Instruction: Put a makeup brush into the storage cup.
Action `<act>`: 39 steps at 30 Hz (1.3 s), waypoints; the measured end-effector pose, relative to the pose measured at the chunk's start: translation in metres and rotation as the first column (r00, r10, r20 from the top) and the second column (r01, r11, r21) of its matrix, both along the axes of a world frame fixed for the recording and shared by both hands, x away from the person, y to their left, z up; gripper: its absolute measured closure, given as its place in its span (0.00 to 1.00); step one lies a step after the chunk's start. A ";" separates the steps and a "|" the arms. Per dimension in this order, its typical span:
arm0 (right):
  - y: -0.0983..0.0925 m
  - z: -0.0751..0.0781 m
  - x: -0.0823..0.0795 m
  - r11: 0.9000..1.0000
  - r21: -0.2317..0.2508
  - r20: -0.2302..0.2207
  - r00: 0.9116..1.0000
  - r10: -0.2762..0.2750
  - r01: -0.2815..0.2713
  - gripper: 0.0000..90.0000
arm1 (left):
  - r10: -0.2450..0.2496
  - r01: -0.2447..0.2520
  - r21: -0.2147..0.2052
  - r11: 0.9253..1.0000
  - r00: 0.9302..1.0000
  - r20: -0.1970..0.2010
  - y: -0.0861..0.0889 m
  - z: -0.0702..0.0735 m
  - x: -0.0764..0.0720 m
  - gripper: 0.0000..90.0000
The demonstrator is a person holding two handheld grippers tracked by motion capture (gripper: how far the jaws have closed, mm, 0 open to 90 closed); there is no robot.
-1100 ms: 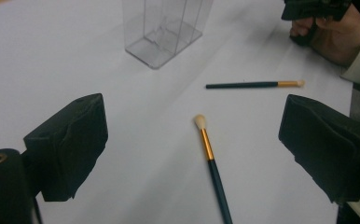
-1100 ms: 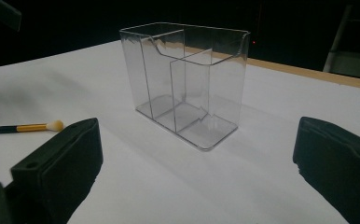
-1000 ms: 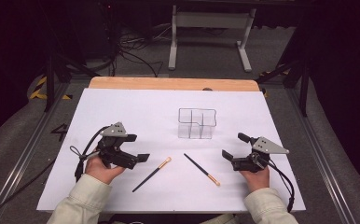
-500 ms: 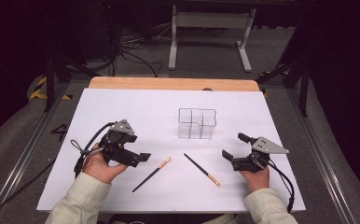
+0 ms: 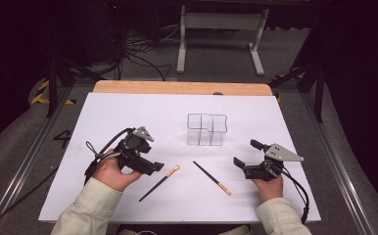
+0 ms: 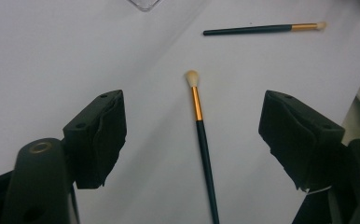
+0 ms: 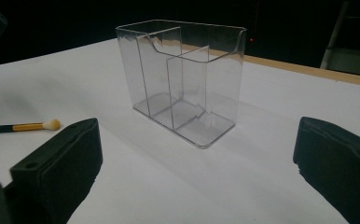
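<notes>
Two dark-handled makeup brushes with gold ferrules lie on the white table sheet [image 5: 128, 112]. My left gripper [image 5: 152, 157] hovers just left of the left brush [image 5: 160, 182]. In the left gripper view that brush [image 6: 201, 135] lies on the sheet between the jaws of my left gripper [image 6: 194, 107], untouched. These jaws are open and have just been closing. The other brush [image 5: 211, 177] [image 6: 262, 29] lies farther right. My right gripper [image 5: 248, 153] [image 7: 199, 135] is open and empty, and faces the clear divided organizer [image 5: 206, 129] [image 7: 183, 79].
A wooden strip [image 5: 182, 88] edges the table's far side. Beyond it stand a metal stand [image 5: 219, 22] and loose floor cables [image 5: 143, 54]. A brush head [image 7: 51, 124] lies left of the organizer in the right gripper view. Bare sheet surrounds the organizer.
My left gripper has moved to the right, closer to the left brush. The right gripper, both brushes and the organizer have stayed put.
</notes>
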State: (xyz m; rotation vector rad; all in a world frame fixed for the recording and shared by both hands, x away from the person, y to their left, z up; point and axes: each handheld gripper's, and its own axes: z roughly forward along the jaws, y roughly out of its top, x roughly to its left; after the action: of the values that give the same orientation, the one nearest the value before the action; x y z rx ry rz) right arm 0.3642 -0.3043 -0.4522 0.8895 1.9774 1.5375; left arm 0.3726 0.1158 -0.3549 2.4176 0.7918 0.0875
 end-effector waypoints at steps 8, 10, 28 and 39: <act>0.000 0.000 0.000 1.000 -0.005 0.000 1.000 -0.006 0.006 0.02 | -0.011 0.013 0.052 0.999 0.999 -0.047 -0.010 -0.011 0.005 0.32; 0.000 0.000 0.000 1.000 -0.005 0.000 1.000 -0.005 0.005 0.02 | -0.009 0.012 0.053 0.999 0.998 -0.057 -0.010 -0.013 0.005 0.32; 0.001 0.000 0.000 1.000 -0.009 0.007 1.000 -0.003 0.003 0.02 | -0.046 0.064 0.121 0.991 0.987 -0.151 -0.025 -0.039 0.008 0.38; 0.001 0.001 -0.001 1.000 -0.010 0.015 1.000 -0.001 0.001 0.02 | -0.052 0.083 0.177 0.981 0.983 -0.174 -0.032 -0.050 0.008 0.45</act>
State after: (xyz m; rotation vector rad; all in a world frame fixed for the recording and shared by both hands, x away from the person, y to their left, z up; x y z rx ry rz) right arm 0.3630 -0.3035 -0.4516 0.8723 1.9722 1.5276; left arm 0.3804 0.0838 -0.4045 2.6519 0.8058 -0.0748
